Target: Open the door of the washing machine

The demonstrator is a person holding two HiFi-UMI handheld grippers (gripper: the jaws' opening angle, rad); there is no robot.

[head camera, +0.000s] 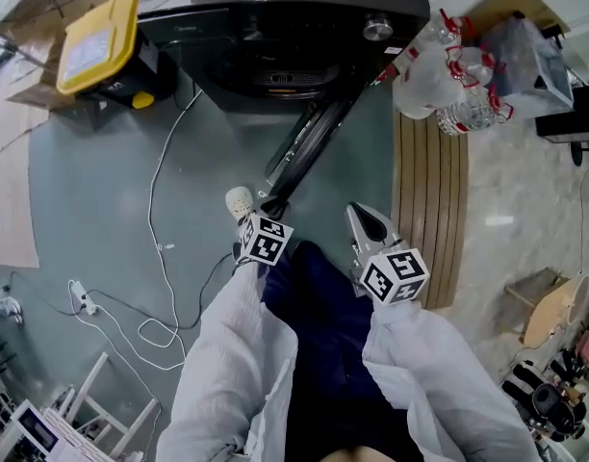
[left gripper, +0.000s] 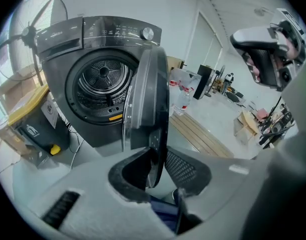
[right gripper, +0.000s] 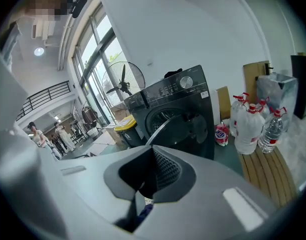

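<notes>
- Left tongs (left gripper: 154, 171): clamped on the outer edge of the door (left gripper: 149, 99), swung wide from the washing machine (left gripper: 93, 49), drum exposed.
- Right tongs (right gripper: 152, 176): closed, empty, near the door.
- Left of machine: yellow-lidded bin (head camera: 97, 41).
- Right: water bottles (head camera: 439, 75) by wooden slats (head camera: 429, 200).
- Across floor: looped white cable (head camera: 160, 248).

Slatted wooden board (head camera: 431, 191) on the floor, clear red-capped water bottles (head camera: 447, 77) at its far end, white cable (head camera: 158, 210) looping over grey floor well left of the board, yellow-lidded bin (head camera: 97, 41) farther left, standing fan (right gripper: 124, 84) farther left again.
</notes>
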